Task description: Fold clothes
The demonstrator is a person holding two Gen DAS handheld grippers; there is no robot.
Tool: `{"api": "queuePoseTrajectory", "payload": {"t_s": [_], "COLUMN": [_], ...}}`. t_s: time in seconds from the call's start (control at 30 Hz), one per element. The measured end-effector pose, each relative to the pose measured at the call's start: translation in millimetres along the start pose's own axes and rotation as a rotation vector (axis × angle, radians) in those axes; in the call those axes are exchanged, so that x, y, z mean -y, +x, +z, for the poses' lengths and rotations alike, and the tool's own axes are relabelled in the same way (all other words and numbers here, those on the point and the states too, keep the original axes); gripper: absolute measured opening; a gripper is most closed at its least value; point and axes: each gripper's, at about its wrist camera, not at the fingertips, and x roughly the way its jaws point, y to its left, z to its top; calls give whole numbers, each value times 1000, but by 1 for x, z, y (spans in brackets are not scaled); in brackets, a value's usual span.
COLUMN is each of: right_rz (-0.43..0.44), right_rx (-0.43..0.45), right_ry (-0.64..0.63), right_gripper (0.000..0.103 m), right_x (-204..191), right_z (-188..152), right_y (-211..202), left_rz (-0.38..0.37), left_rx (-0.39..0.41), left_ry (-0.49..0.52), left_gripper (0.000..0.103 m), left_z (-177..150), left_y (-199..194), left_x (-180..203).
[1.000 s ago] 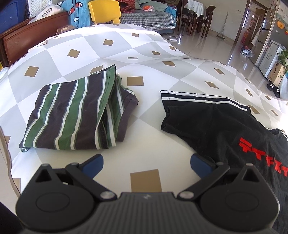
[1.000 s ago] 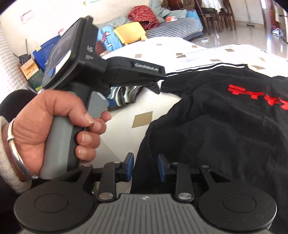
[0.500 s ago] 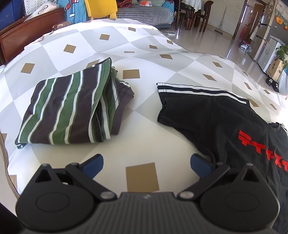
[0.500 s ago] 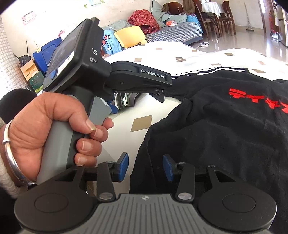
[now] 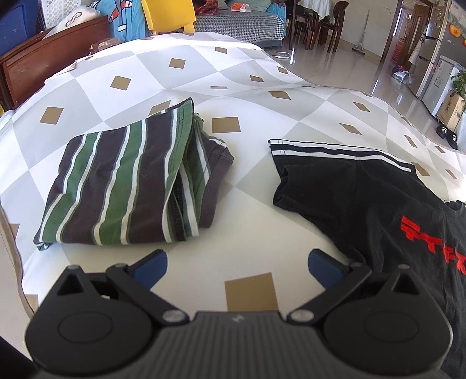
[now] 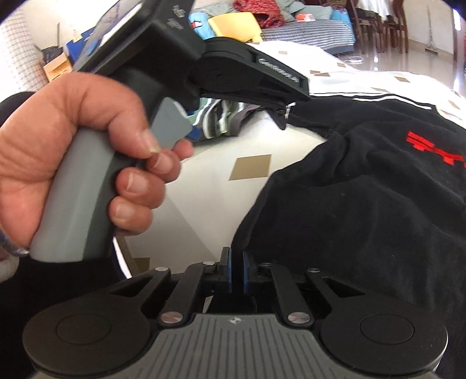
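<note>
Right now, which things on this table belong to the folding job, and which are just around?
Job:
black T-shirt with red lettering, its edge between the shut right gripper
folded green striped garment
open left gripper

Around:
yellow plastic chair
checkered tablecloth

The right gripper (image 6: 236,271) has just closed its jaws, pinching the near hem of the black T-shirt (image 6: 364,210) at 6 o'clock in its view; it has sunk closer to the cloth; the shirt's edge now bunches upward there.
</note>
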Motion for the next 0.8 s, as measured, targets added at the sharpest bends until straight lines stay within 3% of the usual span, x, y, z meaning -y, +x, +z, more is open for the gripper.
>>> {"api": "queuePoseTrajectory", "payload": {"t_s": [0.1, 0.33, 0.4, 0.6, 0.8], "right_rz": [38, 77, 70, -38, -190], "right_rx": [-37, -78, -70, -28, -18], "right_ry": [-77, -114, -81, -15, 93], "right_gripper": [9, 10, 21, 32, 36], "right_x": [-12, -19, -13, 14, 48], "right_z": [-3, -8, -5, 2, 8], "right_y": [4, 6, -1, -31, -55], "left_rz": [5, -32, -42, -60, -79], "left_rx": [-5, 0, 1, -9, -13], "left_ry": [-4, 52, 66, 73, 104], "left_gripper": [103, 103, 103, 103, 103], "left_z": [0, -4, -6, -9, -14], "left_y": [1, 2, 2, 6, 7], "left_x": [-1, 12, 16, 23, 35]}}
